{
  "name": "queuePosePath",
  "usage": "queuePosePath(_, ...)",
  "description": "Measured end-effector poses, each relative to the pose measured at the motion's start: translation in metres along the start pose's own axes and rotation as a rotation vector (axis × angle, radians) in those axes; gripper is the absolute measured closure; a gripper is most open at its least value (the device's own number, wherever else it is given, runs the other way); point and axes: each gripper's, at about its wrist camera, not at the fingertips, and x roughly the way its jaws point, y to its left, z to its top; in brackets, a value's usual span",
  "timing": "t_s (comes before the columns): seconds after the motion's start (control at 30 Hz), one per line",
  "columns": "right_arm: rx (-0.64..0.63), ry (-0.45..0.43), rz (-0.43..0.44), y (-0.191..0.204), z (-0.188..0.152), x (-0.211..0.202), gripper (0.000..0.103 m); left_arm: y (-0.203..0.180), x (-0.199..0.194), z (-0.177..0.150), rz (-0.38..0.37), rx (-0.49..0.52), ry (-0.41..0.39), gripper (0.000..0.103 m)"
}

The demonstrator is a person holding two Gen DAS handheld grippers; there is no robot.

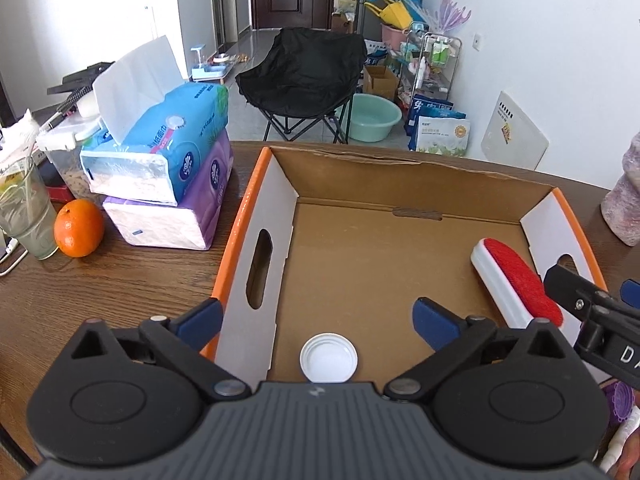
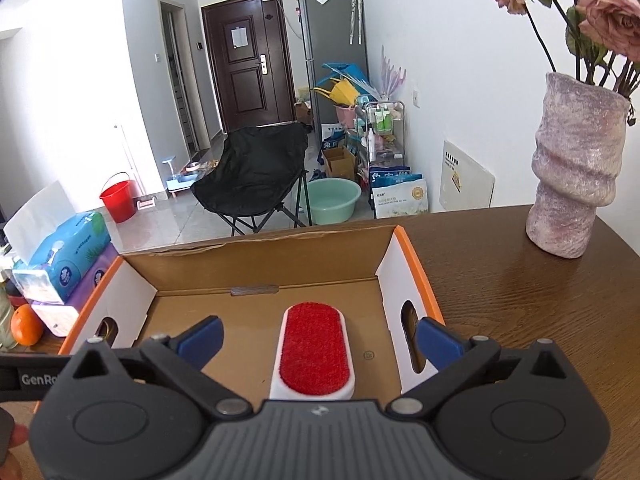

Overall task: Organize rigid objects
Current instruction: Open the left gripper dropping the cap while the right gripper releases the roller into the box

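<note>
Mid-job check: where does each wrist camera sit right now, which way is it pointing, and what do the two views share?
Left wrist: above the orange-edged cardboard box's near left, facing the room; open left gripper over a white plastic lid; right gripper intrudes.
Right wrist: above the box's right half, same heading; open right gripper straddles the red-and-white lint brush.
Shared: box, brush, black folding chair.

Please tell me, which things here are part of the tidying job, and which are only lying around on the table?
Part of the job: cardboard box, white jar lid, red lint brush, left gripper, right gripper.

Only lying around: tissue packs, orange, drinking glass, pink vase.
</note>
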Motion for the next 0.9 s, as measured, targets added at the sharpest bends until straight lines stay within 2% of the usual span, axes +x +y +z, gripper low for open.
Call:
queuePosePath(0.63,-0.034,-0.103,0.024,-0.016,-0.038,-0.091,0.000,0.004,-0.073,-0.056,-0.039,0.022,-0.073,0.000)
queuePosePath(0.9,-0.026,-0.116,0.022,-0.031,-0.065,-0.124,0.000,0.004,-0.100,-0.089,-0.045,0.026,-0.068,0.000)
